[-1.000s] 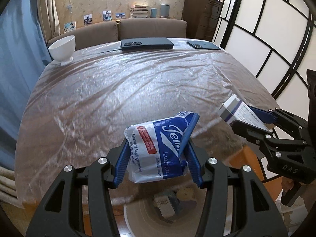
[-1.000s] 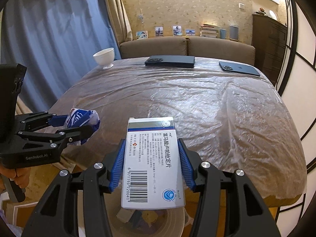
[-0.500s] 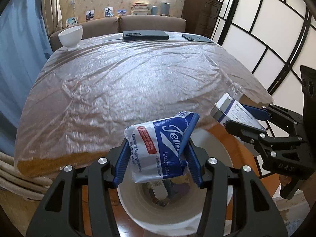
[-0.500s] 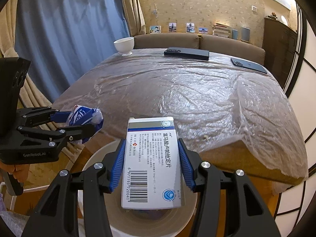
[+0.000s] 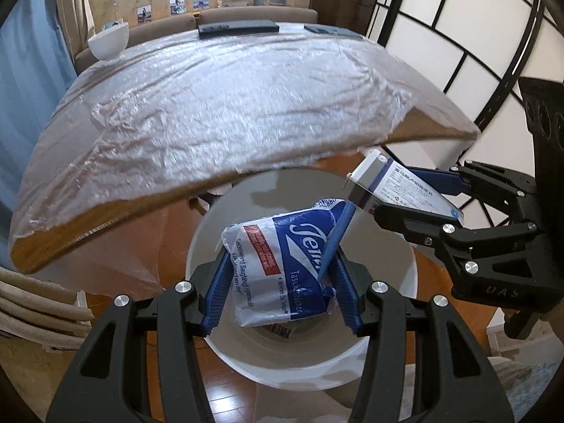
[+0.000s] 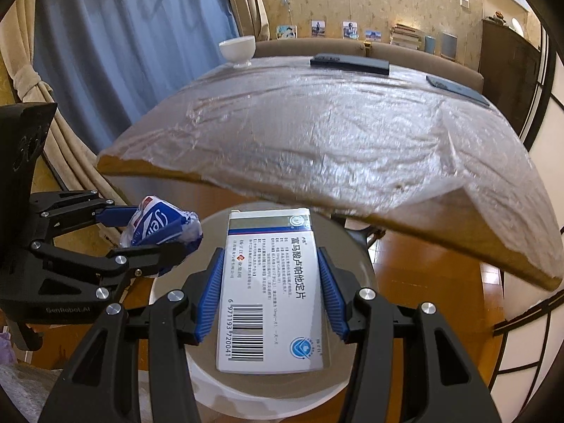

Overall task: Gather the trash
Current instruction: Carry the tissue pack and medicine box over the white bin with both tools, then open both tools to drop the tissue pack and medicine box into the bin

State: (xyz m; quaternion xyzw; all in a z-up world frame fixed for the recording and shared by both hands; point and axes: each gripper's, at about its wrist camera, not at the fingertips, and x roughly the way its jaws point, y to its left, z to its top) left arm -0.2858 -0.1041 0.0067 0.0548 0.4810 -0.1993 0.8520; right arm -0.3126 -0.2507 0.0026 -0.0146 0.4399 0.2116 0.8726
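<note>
Two held pieces of trash show in the left wrist view: the left gripper (image 5: 280,287) has its blue pads clamped on a crumpled blue-and-white tissue pack (image 5: 282,264), and the pack hangs over the open mouth of a white bin (image 5: 387,356) that stands on the wooden floor below the near edge of the table (image 5: 225,105). At the right of this view the right gripper (image 5: 405,194) pinches a white medicine box (image 5: 398,183), which pokes out over the bin's right rim, just under the table's near right corner. On the plastic-covered table a white bowl (image 5: 107,40) sits at the far left corner, and a dark flat case (image 5: 238,28) lies along the far edge. From the right wrist view, the right gripper (image 6: 269,292) is closed narrowly on the medicine box (image 6: 271,289), barcode end nearest the camera, with the bin's (image 6: 275,391) pale rim showing below and around the box. At the left, the left gripper (image 6: 155,227) holds the tissue pack (image 6: 158,224) beside the bin's left rim, near the medicine box but apart from it. Beyond, the bowl (image 6: 238,49) stands at the table's (image 6: 335,134) far left corner, the dark case (image 6: 349,63) along the far edge, and a dark phone (image 6: 458,90) near the far right corner.
</note>
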